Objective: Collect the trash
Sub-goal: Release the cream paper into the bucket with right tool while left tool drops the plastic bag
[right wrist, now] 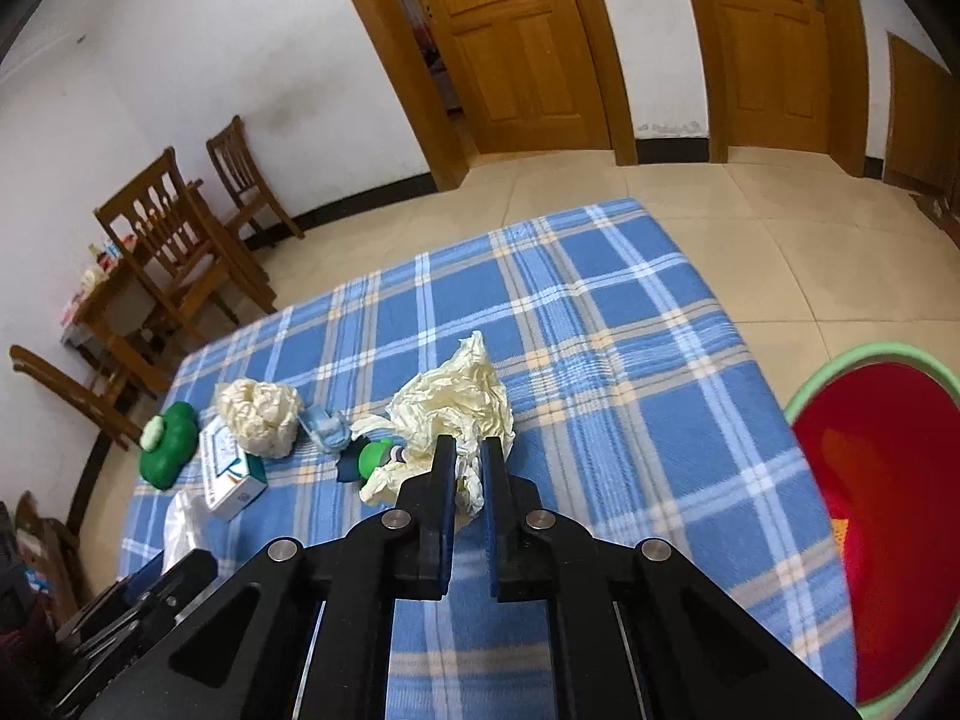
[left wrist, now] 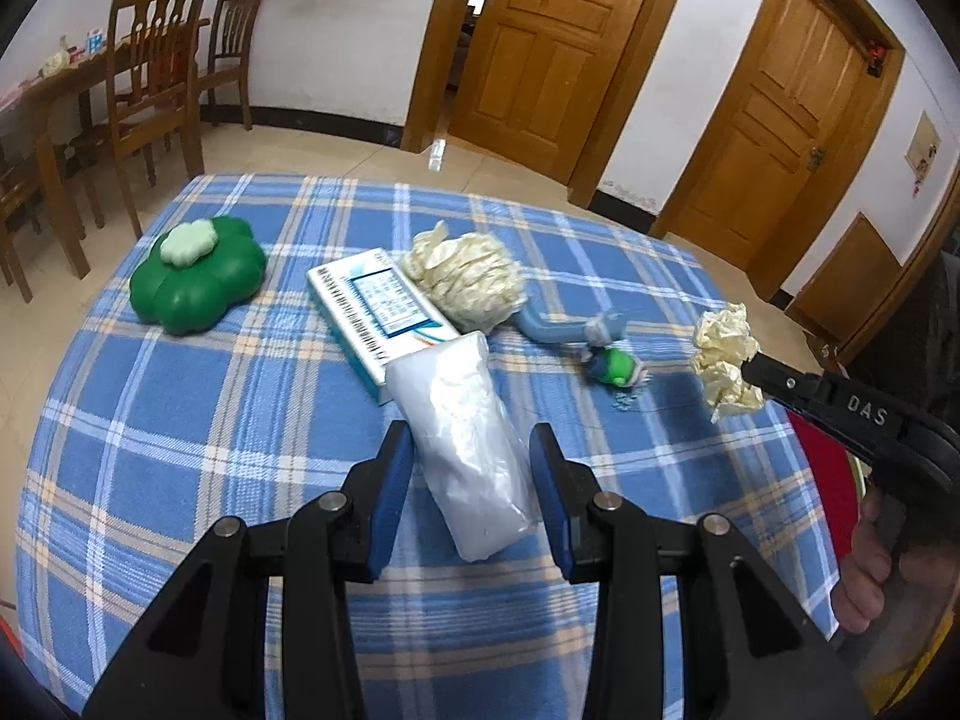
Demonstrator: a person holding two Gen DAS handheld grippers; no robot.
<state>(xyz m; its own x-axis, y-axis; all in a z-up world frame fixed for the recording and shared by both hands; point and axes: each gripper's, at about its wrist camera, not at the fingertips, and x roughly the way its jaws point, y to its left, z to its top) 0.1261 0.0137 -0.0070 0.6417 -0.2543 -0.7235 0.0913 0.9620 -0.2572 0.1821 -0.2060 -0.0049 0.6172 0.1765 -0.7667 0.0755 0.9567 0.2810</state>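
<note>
The crumpled cream paper (right wrist: 456,414) sits pinched between the right gripper (right wrist: 467,450) jaws, lifted above the plaid-covered bench (right wrist: 630,360), creased and bunched. Left of the paper, the left gripper (left wrist: 471,450) jaws stand partly apart, straddling a white plastic bag (left wrist: 465,438).
</note>
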